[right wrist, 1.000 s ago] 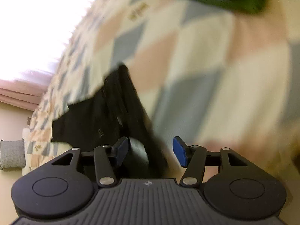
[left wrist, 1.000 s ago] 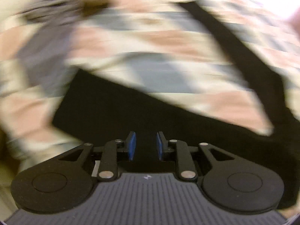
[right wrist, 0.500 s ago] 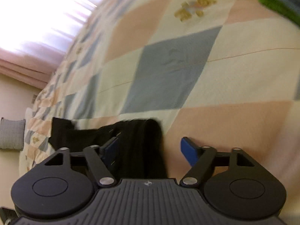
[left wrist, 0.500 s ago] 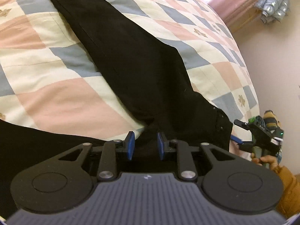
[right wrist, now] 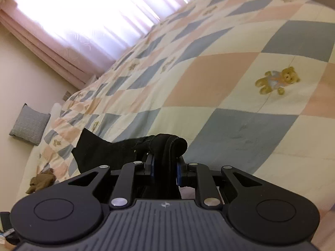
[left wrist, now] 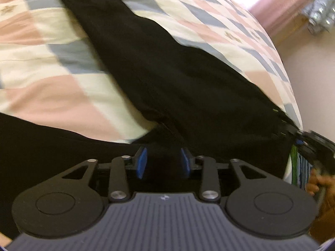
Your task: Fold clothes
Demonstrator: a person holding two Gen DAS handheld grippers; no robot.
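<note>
Black trousers (left wrist: 167,73) lie spread across a checked quilt (left wrist: 52,87), one leg running to the far left. My left gripper (left wrist: 163,162) sits at the crotch seam with black cloth filling the narrow gap between its blue pads. At the right edge of that view, the other gripper (left wrist: 309,144) holds the waistband end, with a hand (left wrist: 318,182) behind it. In the right wrist view, my right gripper (right wrist: 164,167) is shut on a thick rolled bunch of the trousers (right wrist: 163,144), lifted a little off the quilt (right wrist: 230,83).
The bed's edge drops off to a wall on the right in the left wrist view, with striped and green cloth (left wrist: 297,167) below it. A grey cushion (right wrist: 29,123) and a brown crumpled item (right wrist: 40,183) lie at the bed's left end. Bright curtains (right wrist: 83,10) hang behind.
My right gripper went from open beside the waistband to shut on it and tilted up. The left gripper's pads stand slightly farther apart, and its view shifted a little over the trousers.
</note>
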